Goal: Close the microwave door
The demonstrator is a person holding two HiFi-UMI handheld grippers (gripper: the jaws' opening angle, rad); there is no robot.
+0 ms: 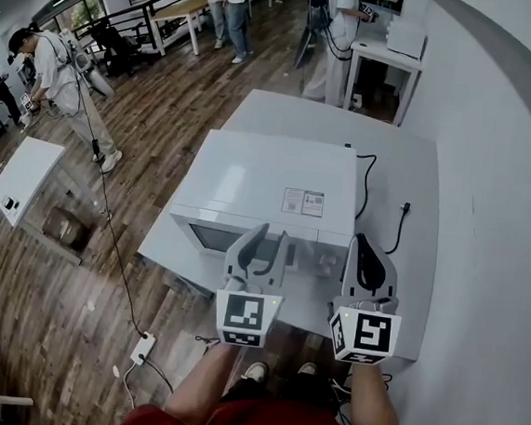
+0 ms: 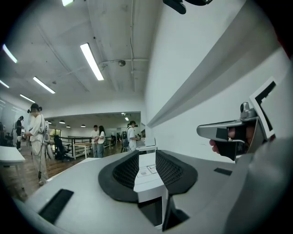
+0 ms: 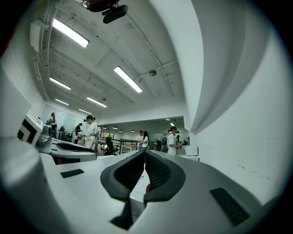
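Observation:
A white microwave (image 1: 269, 175) stands on a white table (image 1: 409, 174). Its door (image 1: 221, 240), with a dark window, lies flush with the front in the head view. Both grippers hang side by side just above the microwave's front edge, pointing away from me. My left gripper (image 1: 267, 240) is over the door's right part. Its jaws stand apart with nothing between them, and in the left gripper view (image 2: 146, 153) only the microwave's top (image 2: 147, 171) shows through the gap. My right gripper (image 1: 363, 242) is beside the microwave's right end, its fingertips meeting (image 3: 144, 153), holding nothing.
A white wall (image 1: 502, 183) runs close along the table's right side. A black cable with a plug (image 1: 402, 215) lies on the table right of the microwave. A power strip (image 1: 143, 346) lies on the wooden floor. Several people stand at the far tables.

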